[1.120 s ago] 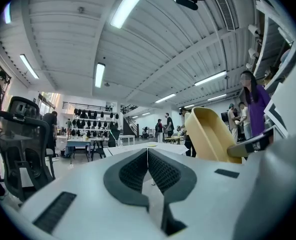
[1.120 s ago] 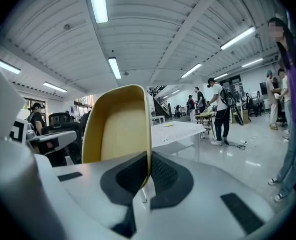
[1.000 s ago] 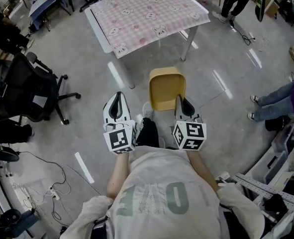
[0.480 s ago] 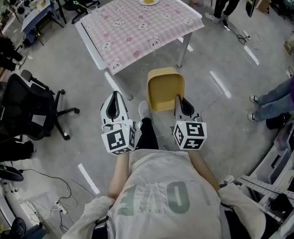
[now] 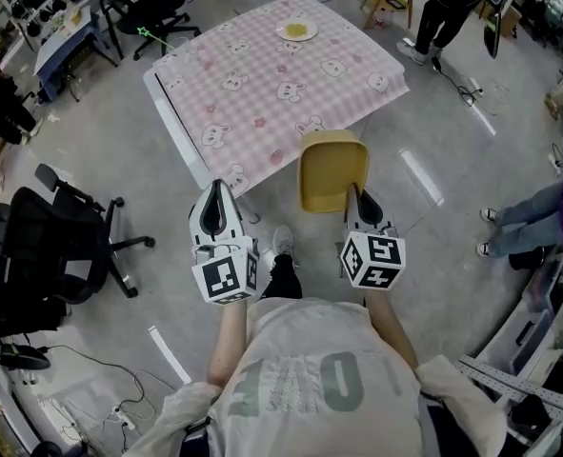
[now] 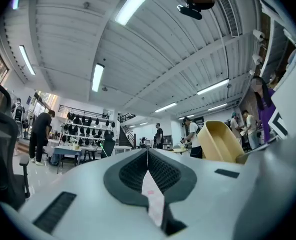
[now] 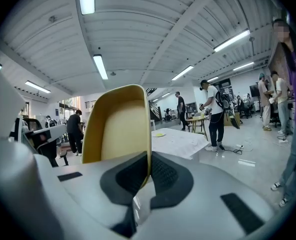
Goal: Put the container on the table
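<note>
Container: the yellow plastic container (image 5: 331,168) is in the air above the floor, its far end overlapping the desk's (image 5: 173,114) near edge in the head view.
Right gripper (image 5: 358,194): your fingers are clamped on the container's near wall.
Left gripper (image 5: 216,188): your fingers are pressed together and empty, well left of the container.
Change: a second ago bare floor separated container and desk; you've carried both grippers forward.
Plate (image 5: 298,31): at the desk's far edge.

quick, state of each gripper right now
left gripper: jaws closed, nothing between them
right gripper: jaws closed on the rim of the yellow container
</note>
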`<act>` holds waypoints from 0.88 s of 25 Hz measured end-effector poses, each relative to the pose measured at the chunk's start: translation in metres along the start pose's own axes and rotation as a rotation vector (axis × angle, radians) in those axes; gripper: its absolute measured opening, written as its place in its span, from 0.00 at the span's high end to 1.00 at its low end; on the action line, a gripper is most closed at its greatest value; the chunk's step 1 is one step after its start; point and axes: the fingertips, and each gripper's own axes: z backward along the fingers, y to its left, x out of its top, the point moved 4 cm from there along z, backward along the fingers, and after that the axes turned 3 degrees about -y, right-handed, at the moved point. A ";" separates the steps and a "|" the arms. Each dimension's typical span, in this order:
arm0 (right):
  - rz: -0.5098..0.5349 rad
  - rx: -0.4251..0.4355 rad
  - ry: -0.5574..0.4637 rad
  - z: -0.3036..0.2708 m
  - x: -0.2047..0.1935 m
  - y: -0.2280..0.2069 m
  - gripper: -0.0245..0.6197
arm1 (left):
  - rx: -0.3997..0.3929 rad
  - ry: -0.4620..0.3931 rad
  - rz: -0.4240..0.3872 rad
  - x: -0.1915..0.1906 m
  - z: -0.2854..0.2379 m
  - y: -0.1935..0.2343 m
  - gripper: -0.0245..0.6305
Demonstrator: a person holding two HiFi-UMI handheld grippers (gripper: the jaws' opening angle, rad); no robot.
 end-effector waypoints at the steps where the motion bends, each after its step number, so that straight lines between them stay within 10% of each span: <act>1: -0.004 -0.007 -0.002 -0.017 0.008 0.002 0.91 | -0.002 -0.006 0.001 0.002 -0.019 0.008 0.92; 10: -0.039 -0.012 0.015 -0.157 0.044 0.033 0.91 | -0.058 -0.049 -0.029 -0.003 -0.159 0.061 0.92; 22: -0.029 0.039 0.068 -0.235 0.053 0.047 0.91 | -0.029 -0.024 -0.013 -0.024 -0.217 0.083 0.92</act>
